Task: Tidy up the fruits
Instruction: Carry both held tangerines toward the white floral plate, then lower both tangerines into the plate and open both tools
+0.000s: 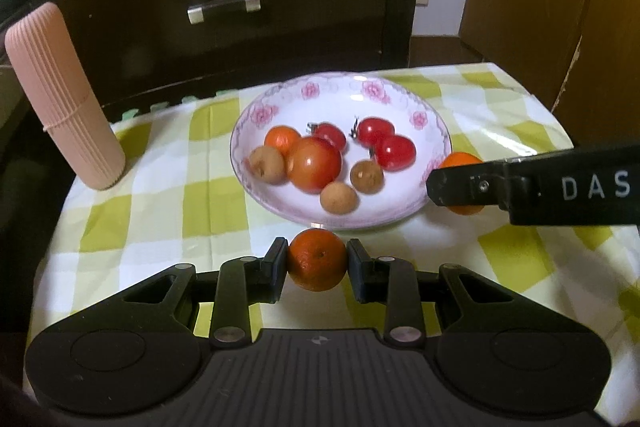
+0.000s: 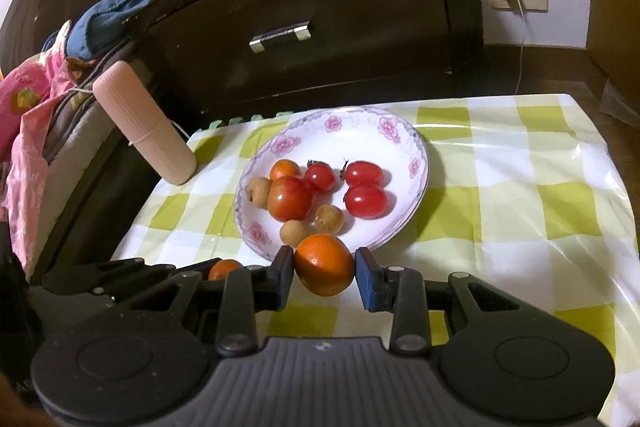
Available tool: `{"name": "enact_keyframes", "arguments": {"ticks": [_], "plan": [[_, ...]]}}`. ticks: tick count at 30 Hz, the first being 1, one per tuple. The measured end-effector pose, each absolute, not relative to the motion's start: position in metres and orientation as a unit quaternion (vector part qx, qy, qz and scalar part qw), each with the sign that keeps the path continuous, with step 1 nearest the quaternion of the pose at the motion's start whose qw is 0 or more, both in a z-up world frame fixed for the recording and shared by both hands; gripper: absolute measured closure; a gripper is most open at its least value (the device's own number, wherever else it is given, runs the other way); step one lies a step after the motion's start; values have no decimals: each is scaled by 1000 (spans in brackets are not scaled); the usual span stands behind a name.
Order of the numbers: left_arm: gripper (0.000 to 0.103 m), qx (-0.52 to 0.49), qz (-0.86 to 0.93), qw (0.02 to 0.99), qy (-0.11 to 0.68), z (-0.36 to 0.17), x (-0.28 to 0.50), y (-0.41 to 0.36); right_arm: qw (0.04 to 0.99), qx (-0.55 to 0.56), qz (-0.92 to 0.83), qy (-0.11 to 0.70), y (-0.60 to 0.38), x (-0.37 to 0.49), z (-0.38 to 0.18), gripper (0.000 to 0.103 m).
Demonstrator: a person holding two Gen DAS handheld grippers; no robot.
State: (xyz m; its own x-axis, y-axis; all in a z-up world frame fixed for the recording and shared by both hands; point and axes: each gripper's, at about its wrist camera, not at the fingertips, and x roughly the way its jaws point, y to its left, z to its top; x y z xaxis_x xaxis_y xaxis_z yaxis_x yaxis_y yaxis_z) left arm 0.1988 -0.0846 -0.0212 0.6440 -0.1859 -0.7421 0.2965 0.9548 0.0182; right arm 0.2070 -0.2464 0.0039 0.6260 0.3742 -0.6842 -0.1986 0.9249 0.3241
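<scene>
I hold an orange in each gripper at the near rim of the plate, the stage just before both fruits join the rest. My left gripper has its fingers clamped on the left orange, pads pressing its two sides, just short of the rim and over the checked cloth on the surface. My right gripper grips the right orange the same way, that fruit overlapping the plate's near edge in its own view; seen from the left camera it sits beside the plate's right side. Both grips cross the fruit's widest part, which I judge keeps round skin from squirting out. On the plate already lie three cherry tomatoes, a large tomato, a small orange and three brown longans, bunched left of centre, so the open white area nearest me looks the natural landing spot. A pink ribbed case stands clear at far left.
</scene>
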Motion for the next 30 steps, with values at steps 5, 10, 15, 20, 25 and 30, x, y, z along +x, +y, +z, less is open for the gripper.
{"name": "enact_keyframes", "arguments": {"ticks": [5,10,15,20,25,30], "plan": [[64,63,-133,907,394,-15,206,-87,896,112,156,401,-250,211,4,63],[64,61,-131,910,389,-12,213,-89,897,113,154,399,-250,218,3,63],[64,55,-125,911,388,-11,226,-89,898,116,152,396,-251,228,2,63],[64,42,-121,913,388,-10,239,-89,897,121,148,400,-252,236,-4,63],[64,37,-121,913,388,-11,245,-91,896,124,142,401,-255,241,-7,63],[64,33,-118,912,392,-13,249,-91,896,123,142,402,-254,247,-9,63]]}}
